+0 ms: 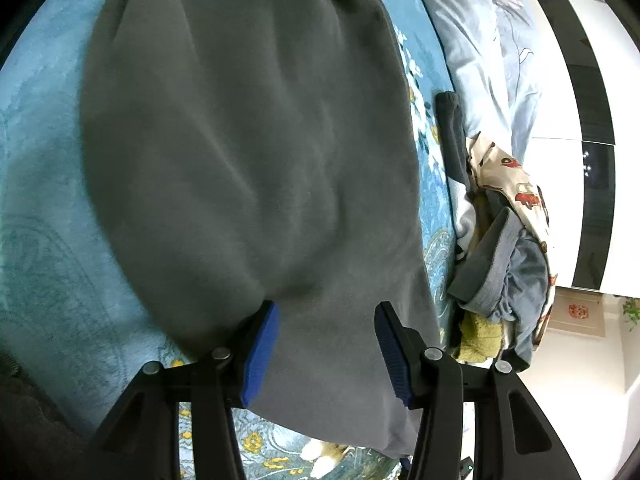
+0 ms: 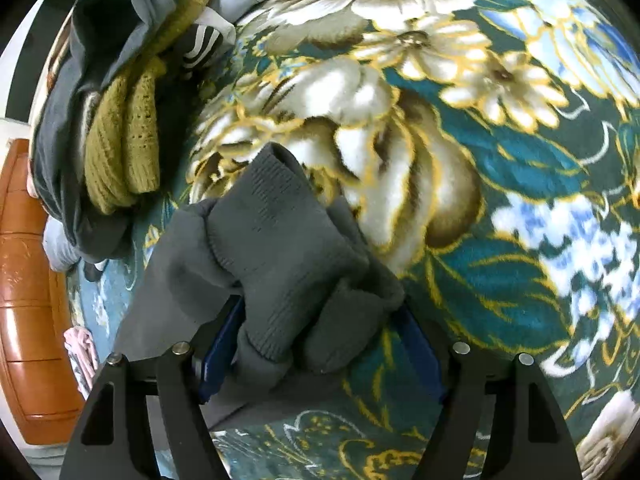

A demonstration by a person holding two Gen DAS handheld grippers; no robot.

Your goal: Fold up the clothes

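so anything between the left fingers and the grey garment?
Nothing visible. The left gripper is open right over the grey garment, bare fabric between its fingers. The clothes pile sits off to the side on the blanket, clear of it.

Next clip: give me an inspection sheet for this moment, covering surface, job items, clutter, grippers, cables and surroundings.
Surface: floral blanket, teal with white and gold flowers, covering a bed.
Job's things: grey sweatshirt spread flat on the blanket; its ribbed cuff bunched up at the right gripper.
Clutter: pile of unfolded clothes beside the sweatshirt, including an olive knit; pale blue duvet behind it.
Grippers: left gripper open over the sweatshirt's edge; right gripper with grey fabric between its fingers, closure unclear.
Cables: nothing seen.
Surroundings: orange wooden furniture; white and black wall panels.
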